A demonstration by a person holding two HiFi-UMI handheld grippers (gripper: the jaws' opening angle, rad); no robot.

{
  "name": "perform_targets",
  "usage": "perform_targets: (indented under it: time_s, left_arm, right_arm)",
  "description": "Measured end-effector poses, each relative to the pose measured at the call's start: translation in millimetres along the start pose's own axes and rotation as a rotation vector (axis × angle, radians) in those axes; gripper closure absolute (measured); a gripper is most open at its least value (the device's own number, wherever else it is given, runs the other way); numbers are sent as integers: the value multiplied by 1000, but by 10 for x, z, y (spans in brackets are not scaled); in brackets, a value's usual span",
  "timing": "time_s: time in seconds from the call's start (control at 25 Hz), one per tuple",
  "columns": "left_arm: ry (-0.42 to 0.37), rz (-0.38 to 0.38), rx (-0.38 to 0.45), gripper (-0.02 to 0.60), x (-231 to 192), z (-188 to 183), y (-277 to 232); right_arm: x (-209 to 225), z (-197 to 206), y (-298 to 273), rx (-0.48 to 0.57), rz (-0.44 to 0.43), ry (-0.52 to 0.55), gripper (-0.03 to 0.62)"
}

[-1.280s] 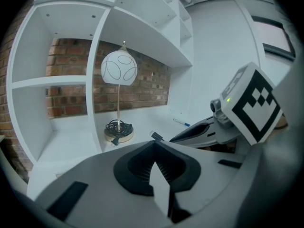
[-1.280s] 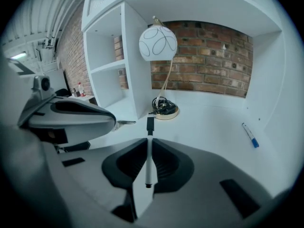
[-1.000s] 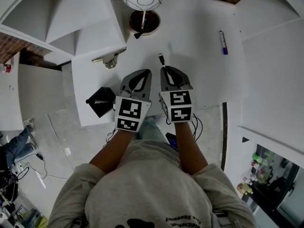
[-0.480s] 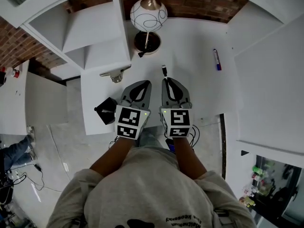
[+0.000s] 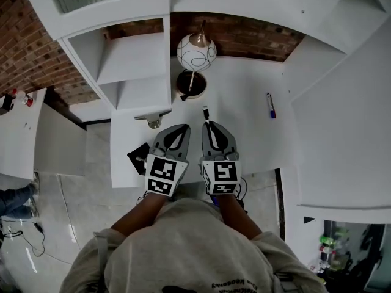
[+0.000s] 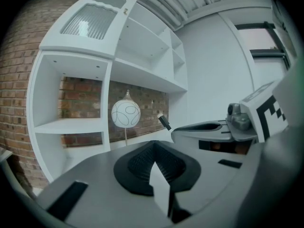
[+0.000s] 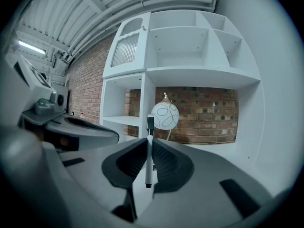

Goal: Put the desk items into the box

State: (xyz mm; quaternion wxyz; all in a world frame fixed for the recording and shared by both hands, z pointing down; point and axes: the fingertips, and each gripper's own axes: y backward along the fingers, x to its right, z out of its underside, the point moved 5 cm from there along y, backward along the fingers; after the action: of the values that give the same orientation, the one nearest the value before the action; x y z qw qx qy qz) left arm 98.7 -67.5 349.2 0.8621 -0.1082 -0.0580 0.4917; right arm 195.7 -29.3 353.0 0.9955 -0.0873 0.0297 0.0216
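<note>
Two grippers sit mid-frame in the head view. The right gripper (image 5: 208, 124) grasps a white, black-capped marker (image 7: 148, 153); the left gripper (image 5: 186, 127) is pinched together, empty. A pen (image 5: 269, 105) lies upper right on the desk (image 5: 241, 90). Shirt print along the bottom edge is cut off and unreadable.

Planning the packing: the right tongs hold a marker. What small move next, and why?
Probably carry the right tongs left toward the black box at the desk's left edge: they are shut on the marker, and the left tongs are shut and empty.
</note>
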Motion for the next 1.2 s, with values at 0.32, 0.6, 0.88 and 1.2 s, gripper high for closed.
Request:
perform_targets:
  time_s: [0.32, 0.6, 0.88, 1.2]
  left_arm:
    - [-4, -26, 39, 574, -46, -106, 228]
    - [9, -80, 51, 574, -229, -74, 476]
    - [26, -144, 49, 574, -452, 14, 768]
    - [35, -228, 45, 574, -612, 98, 1087]
  right_arm:
    - [-247, -144, 80, 33, -42, -7, 548]
    - [-534, -234, 59, 66, -94, 13, 548]
    - [-893, -252, 3, 82, -164, 12, 548]
    - [-1259, -245, -15, 98, -265, 1, 548]
